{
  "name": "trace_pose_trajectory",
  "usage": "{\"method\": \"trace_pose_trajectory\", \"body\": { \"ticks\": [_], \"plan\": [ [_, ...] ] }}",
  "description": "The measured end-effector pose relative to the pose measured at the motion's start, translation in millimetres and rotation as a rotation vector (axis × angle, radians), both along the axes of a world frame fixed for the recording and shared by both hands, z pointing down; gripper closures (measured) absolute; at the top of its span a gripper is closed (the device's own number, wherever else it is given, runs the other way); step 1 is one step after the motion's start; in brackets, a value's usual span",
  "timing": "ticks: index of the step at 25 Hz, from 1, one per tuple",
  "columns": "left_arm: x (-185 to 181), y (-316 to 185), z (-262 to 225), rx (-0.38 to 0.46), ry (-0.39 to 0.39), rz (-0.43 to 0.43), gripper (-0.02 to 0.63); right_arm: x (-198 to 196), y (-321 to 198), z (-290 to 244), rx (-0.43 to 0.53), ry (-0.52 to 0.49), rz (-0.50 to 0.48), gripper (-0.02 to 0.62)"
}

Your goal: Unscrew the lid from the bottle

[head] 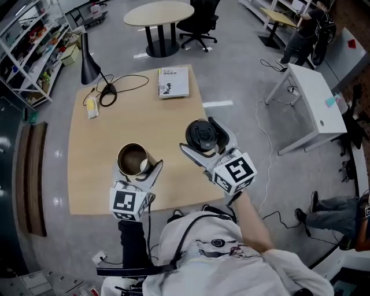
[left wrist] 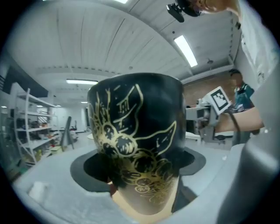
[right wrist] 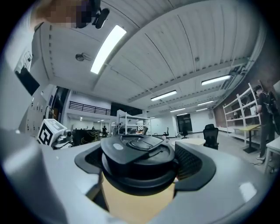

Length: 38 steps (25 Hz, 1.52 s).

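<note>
The bottle [head: 132,160] is black with gold drawings and stands upright over the wooden table [head: 92,179]. Its mouth is uncovered and I can see into it. My left gripper [head: 137,171] is shut on its body; in the left gripper view the bottle [left wrist: 138,144] fills the space between the jaws. The black lid [head: 200,134] is off the bottle, to its right and clear of it, and my right gripper [head: 202,139] is shut on it. The right gripper view shows the lid [right wrist: 138,159] held level between the pads.
On the table's far side lie a book [head: 173,81], a black desk lamp [head: 88,62] with its cable, and a small yellow-white item [head: 92,108]. Beyond stand a round table [head: 159,14] and office chair [head: 199,23]. A white table [head: 315,104] is at the right, shelves [head: 29,46] at the left.
</note>
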<state>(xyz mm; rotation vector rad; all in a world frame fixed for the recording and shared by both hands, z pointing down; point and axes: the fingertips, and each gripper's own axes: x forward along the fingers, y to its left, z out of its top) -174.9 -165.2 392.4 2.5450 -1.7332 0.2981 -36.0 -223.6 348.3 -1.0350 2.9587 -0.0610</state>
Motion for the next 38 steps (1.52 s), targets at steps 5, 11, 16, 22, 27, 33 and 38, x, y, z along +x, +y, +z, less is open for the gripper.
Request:
{"method": "trace_pose_trajectory", "body": {
  "ticks": [5, 11, 16, 22, 27, 33, 38],
  "plan": [
    [-33.3, -16.2, 2.9, 0.013, 0.049, -0.284, 0.186, 3.4, -8.6, 11.8, 0.008, 0.048, 0.131, 0.118],
    [-21.4, -20.0, 4.3, 0.035, 0.048, -0.284, 0.186, 8.8, -12.3, 9.3, 0.034, 0.060, 0.147, 0.118],
    [-18.3, -23.9, -4.4, 0.044, 0.014, -0.277, 0.186, 7.3, -11.3, 5.7, 0.057, 0.060, 0.135, 0.118],
    [-11.7, -27.1, 2.2, 0.020, 0.007, -0.257, 0.186, 5.9, -10.0, 5.9, 0.066, 0.064, 0.117, 0.118],
    [-5.3, -29.5, 6.9, 0.006, 0.004, -0.242, 0.187, 9.5, -11.3, 7.5, 0.065, 0.068, 0.110, 0.118],
    [1.7, -30.5, 12.3, -0.007, -0.004, -0.217, 0.187, 8.4, -9.5, 10.5, 0.068, 0.074, 0.089, 0.118],
    [6.6, -31.6, 17.2, -0.015, -0.005, -0.199, 0.187, 7.9, -9.6, 13.9, 0.065, 0.081, 0.078, 0.118]
  ]
}}
